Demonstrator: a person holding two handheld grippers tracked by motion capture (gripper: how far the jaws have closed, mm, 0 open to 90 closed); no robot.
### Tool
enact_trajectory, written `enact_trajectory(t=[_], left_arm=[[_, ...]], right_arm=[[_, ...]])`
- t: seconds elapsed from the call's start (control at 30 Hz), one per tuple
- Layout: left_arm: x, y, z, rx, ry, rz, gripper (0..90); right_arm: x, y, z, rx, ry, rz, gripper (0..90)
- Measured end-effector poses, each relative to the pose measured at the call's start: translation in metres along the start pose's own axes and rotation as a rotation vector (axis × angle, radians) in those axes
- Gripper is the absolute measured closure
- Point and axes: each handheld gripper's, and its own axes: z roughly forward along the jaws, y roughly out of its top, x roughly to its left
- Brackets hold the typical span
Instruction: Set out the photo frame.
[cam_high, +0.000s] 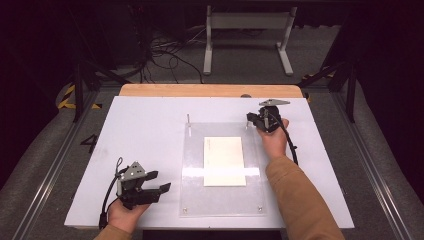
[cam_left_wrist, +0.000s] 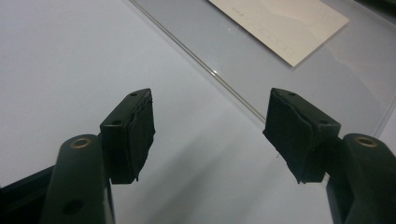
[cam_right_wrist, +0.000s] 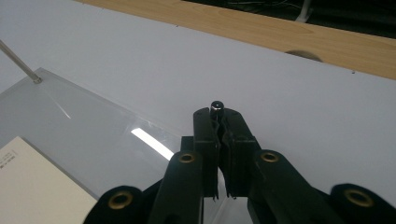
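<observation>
From above we see a white table top (cam_high: 145, 125) with a strip of bare wood (cam_high: 210, 90) along its far edge, and dark floor all around it. Starting at the left, our left gripper (cam_high: 162, 181) hovers near the table's near-left corner, held in our left hand (cam_high: 125, 214), with its cable looping beside it. Its jaws stand apart with nothing between them, pointing right toward the clear plastic sheet (cam_high: 192, 165); in the left gripper view the two black pads (cam_left_wrist: 140, 133) frame bare white surface, and the sheet's left edge (cam_left_wrist: 224, 84) runs diagonally just beyond them. A wide stretch of bare table lies to the left of and beyond this gripper. Moving right, the clear sheet lies flat in the middle of the table, with a cream-coloured card (cam_high: 224, 161) lying at its centre, well apart from every edge of the sheet. A thin metal pin (cam_high: 188, 119) stands upright at the sheet's far-left corner. At the far-right corner, our right gripper (cam_high: 248, 118), held in our right hand (cam_high: 272, 140) with a tan sleeve (cam_high: 300, 200) behind it, has its jaws closed on a second pin (cam_right_wrist: 216, 106); in the right gripper view the pin's rounded metal head pokes out just above the pressed-together pads. To the right of this gripper, white table continues bare to its right edge.
</observation>
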Motion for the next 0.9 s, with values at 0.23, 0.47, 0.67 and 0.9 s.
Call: enact_trajectory(t=[0.23,0.47,0.67,0.9], left_arm=[[0.001,0.001,0.002,0.003,-0.014,-0.001,33.2],[0.001,0.002,0.002,0.005,-0.015,0.005,33.0],[0.0,0.002,0.002,-0.014,-0.013,0.03,27.6],[-0.003,0.0,0.006,-0.059,-0.002,0.133,23.5]], right_arm=[[-0.003,0.005,0.004,0.019,0.001,0.039,86.1],[-0.007,0.01,0.007,0.038,0.015,0.077,86.2],[-0.01,0.013,0.01,0.055,0.029,0.113,86.3],[-0.014,0.017,0.012,0.08,0.048,0.139,86.3]])
